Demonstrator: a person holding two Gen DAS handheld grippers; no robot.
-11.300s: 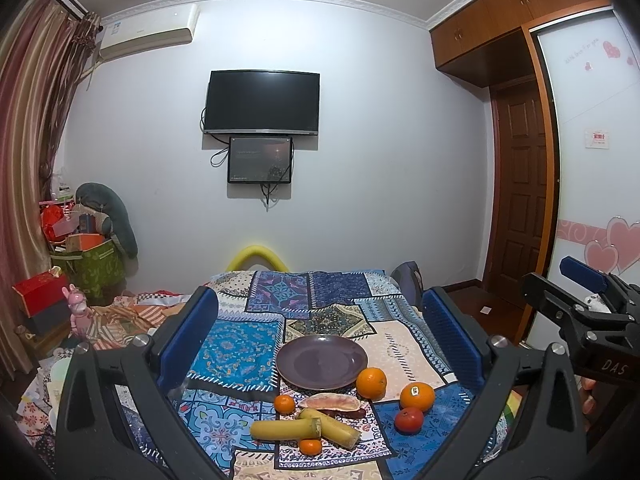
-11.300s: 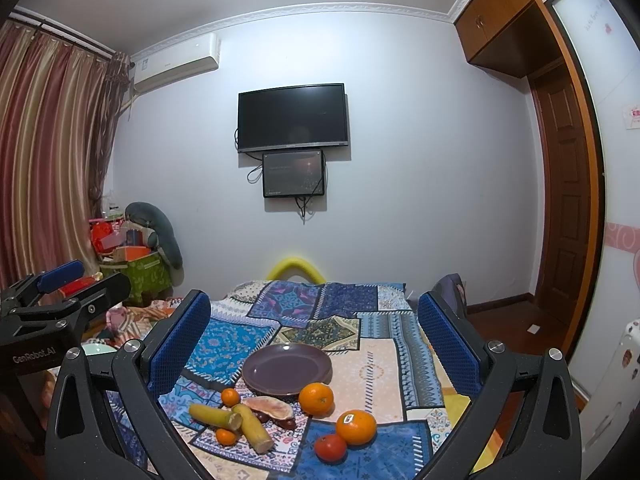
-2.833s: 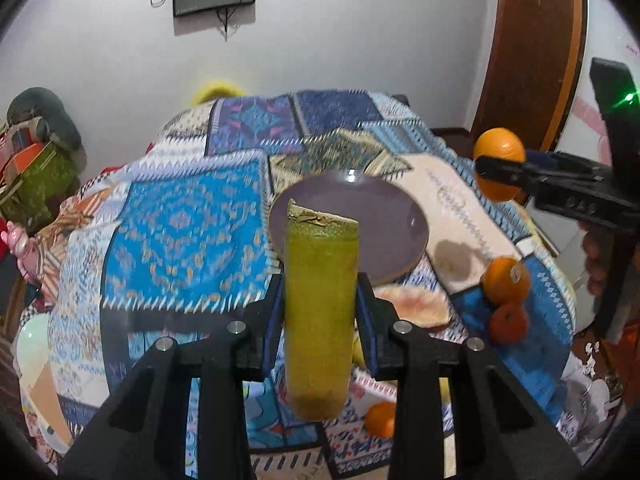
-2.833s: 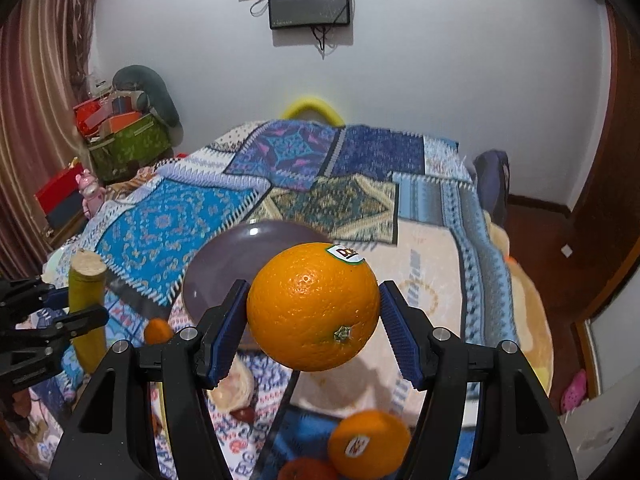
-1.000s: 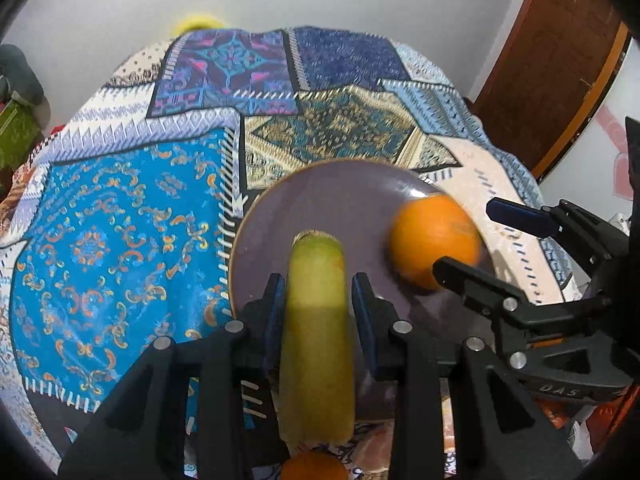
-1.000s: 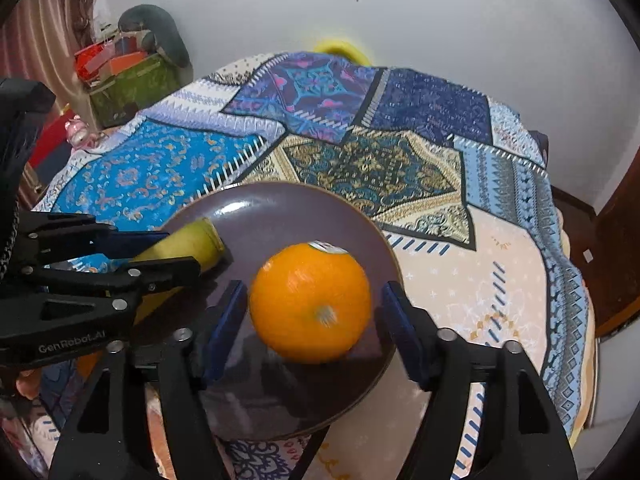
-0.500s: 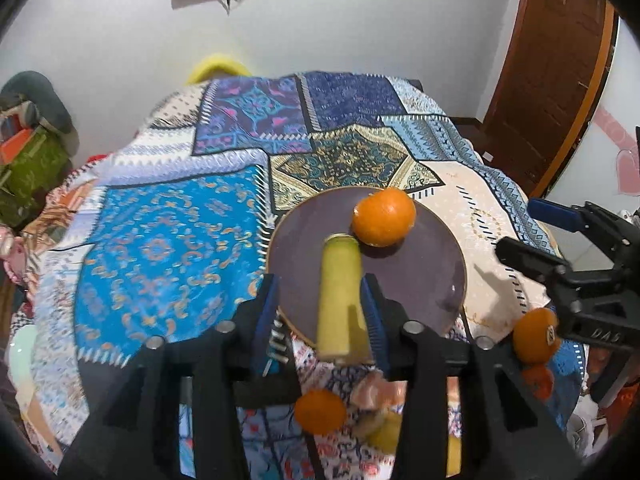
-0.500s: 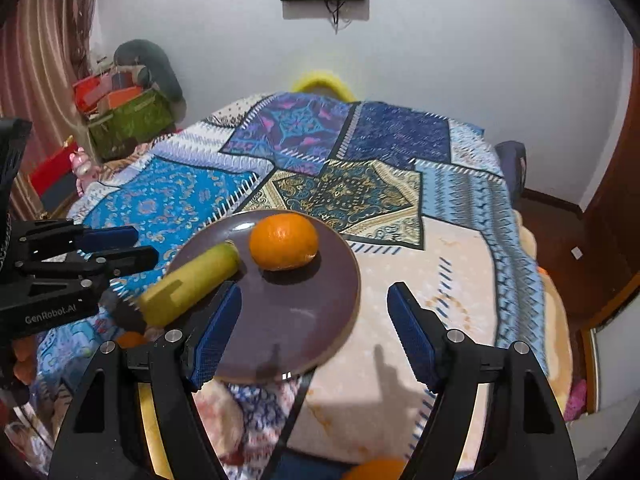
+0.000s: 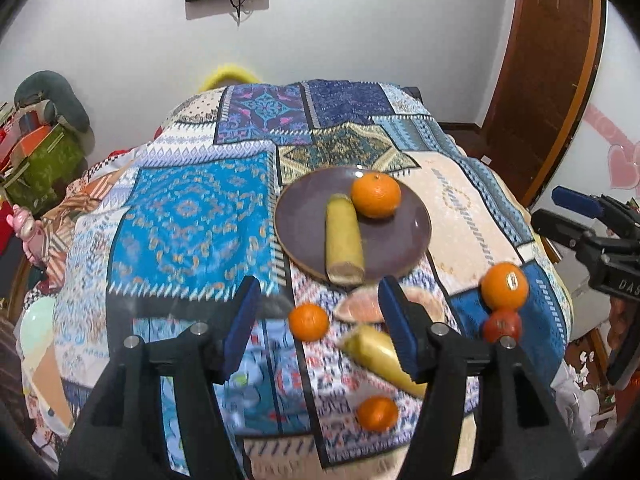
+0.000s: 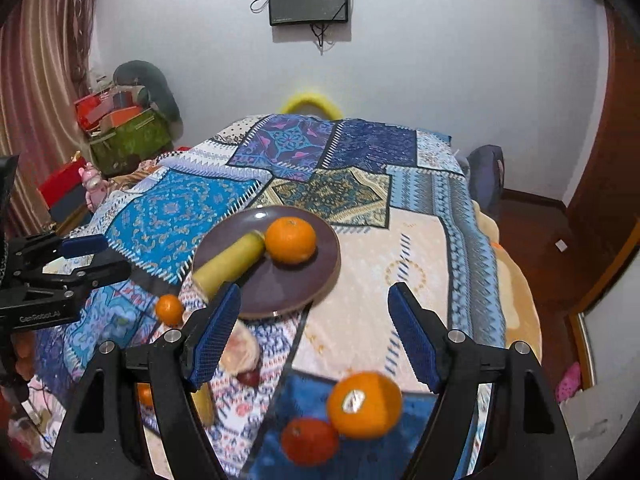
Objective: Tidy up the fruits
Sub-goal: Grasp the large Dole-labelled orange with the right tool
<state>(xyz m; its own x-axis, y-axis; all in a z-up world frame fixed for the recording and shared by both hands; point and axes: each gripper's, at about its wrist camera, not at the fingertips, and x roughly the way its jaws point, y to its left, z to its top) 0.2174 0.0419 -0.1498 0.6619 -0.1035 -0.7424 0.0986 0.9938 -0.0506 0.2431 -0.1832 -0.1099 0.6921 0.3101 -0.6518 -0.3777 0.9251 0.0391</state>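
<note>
— Both grippers have pulled back from the round purple plate [image 9: 412,236]?
— Yes; left gripper [image 9: 316,324] and right gripper [image 10: 314,330] fingers spread, empty. Yellow-green cylindrical fruit [image 9: 343,240] touches round orange [image 9: 376,195] mid-frame.

pink slice [image 9: 362,307]: half behind claw | lower yellow stick [image 10: 202,400]: mostly hidden

Even indoor light, moderately bright — soft shadows under fruit on purple plate [image 9: 404,236]. Small glare spots on plate rim. Strong fisheye bending, black vignette at corners. Lower frame motion-blurred — near orange [image 10: 364,404] smeared in right wrist view
</note>
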